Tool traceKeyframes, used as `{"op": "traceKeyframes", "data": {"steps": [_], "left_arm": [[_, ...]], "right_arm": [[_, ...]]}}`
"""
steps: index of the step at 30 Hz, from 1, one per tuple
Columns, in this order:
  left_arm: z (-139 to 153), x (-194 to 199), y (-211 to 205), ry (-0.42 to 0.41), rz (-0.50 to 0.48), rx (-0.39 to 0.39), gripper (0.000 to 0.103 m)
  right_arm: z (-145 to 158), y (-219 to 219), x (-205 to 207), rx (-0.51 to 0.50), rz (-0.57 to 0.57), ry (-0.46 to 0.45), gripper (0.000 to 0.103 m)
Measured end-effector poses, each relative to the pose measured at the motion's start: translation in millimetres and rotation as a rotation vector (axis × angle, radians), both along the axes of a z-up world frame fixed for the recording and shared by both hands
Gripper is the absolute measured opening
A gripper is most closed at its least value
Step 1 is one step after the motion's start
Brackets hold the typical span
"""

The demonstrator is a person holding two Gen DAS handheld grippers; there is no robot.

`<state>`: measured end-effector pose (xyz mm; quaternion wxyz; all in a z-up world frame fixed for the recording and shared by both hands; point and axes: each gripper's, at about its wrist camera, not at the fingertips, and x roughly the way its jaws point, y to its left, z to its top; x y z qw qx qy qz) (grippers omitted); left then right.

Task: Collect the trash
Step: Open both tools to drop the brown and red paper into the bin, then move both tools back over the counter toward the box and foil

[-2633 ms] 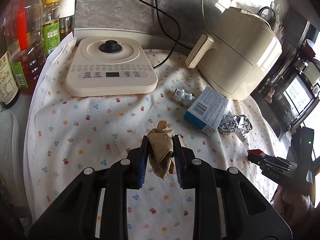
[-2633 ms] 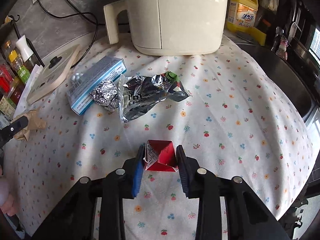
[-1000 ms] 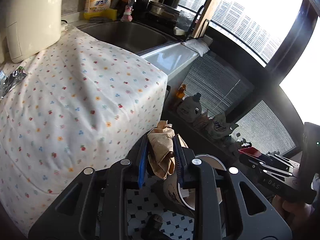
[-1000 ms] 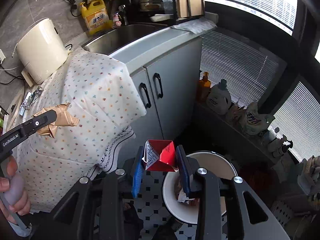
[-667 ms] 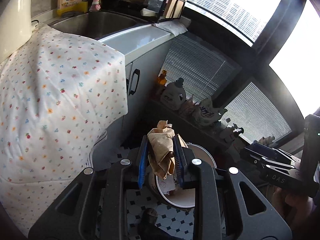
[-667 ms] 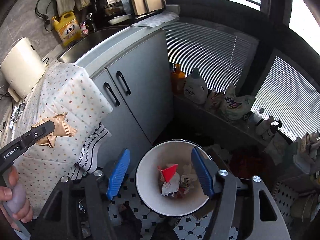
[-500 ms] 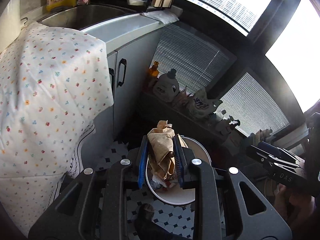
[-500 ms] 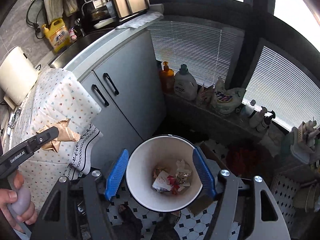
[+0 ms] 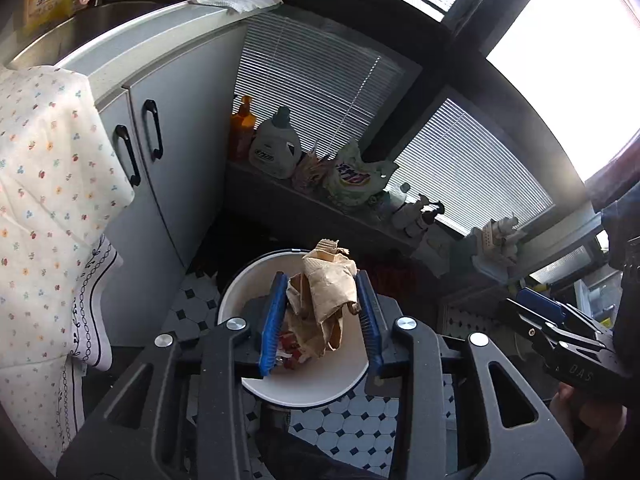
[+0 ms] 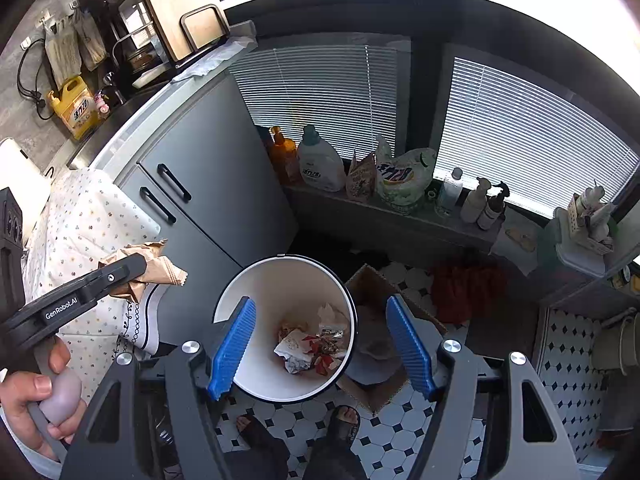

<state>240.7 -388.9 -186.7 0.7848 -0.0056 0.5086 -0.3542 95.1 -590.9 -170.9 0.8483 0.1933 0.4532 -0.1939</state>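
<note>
A white round bin [image 10: 280, 292] stands on the tiled floor with several pieces of trash inside, among them a red carton piece [image 10: 320, 350]. My right gripper [image 10: 320, 300] hangs open over the bin with nothing between its blue pads. My left gripper [image 9: 321, 276] is above the same bin [image 9: 320, 384]; its jaws are opening, and the crumpled brown paper [image 9: 324, 300] still sits between them, touching both pads. In the right wrist view the left gripper [image 10: 120, 272] shows at the left, brown paper [image 10: 160, 270] at its tip, with a hand on its handle.
A grey cabinet [image 10: 208, 184] with black handles and the flowered cloth [image 9: 44, 184] stand left of the bin. Detergent bottles [image 10: 320, 164] line a low ledge behind it. A cardboard box [image 10: 372, 292] sits against the bin's right side. A person's sandalled feet [image 10: 344, 420] stand just in front.
Both grippers swung from the counter to above the bin. The right jaws opened and the red carton fell in. The left jaws have widened around the brown paper.
</note>
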Motion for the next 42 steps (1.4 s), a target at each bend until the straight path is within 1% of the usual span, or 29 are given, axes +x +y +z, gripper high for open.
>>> {"op": "traceKeyframes", "data": {"steps": [1, 2, 3, 6, 9, 17, 20, 24, 26, 29, 34, 42], "left_arm": [[0, -1, -3, 0.006, -0.006, -0.013, 0.049], [1, -1, -4, 0.007, -0.01, -0.023, 0.055], [2, -2, -6, 0.005, -0.011, -0.025, 0.059], [3, -4, -6, 0.003, -0.007, -0.022, 0.065], [6, -4, -2, 0.002, 0.007, -0.028, 0.068], [10, -1, 11, 0.002, 0.047, -0.03, 0.069], [14, 1, 19, -0.01, 0.074, -0.025, 0.074], [25, 4, 33, -0.047, 0.127, -0.008, 0.081], [32, 5, 43, -0.067, 0.159, 0.01, 0.082], [45, 5, 62, -0.098, 0.218, 0.03, 0.087], [66, 4, 102, -0.146, 0.315, 0.067, 0.092], [87, 15, 184, -0.203, 0.455, 0.096, 0.096]], "right_arm": [[0, -2, -2, 0.0, -0.006, -0.001, 0.068], [0, -4, -4, 0.001, -0.011, -0.001, 0.068], [0, -6, -5, 0.002, -0.013, -0.002, 0.068], [-1, -7, -6, 0.007, -0.011, -0.004, 0.068], [-1, -6, -3, 0.01, 0.005, -0.011, 0.068], [3, 1, 12, 0.013, 0.058, -0.03, 0.069], [5, 5, 18, 0.016, 0.084, -0.035, 0.07], [11, 14, 27, 0.016, 0.123, -0.057, 0.081], [16, 20, 34, 0.02, 0.153, -0.07, 0.084], [23, 32, 47, 0.025, 0.198, -0.088, 0.087], [40, 64, 73, 0.013, 0.289, -0.128, 0.095], [53, 136, 123, 0.006, 0.397, -0.151, 0.095]]}}
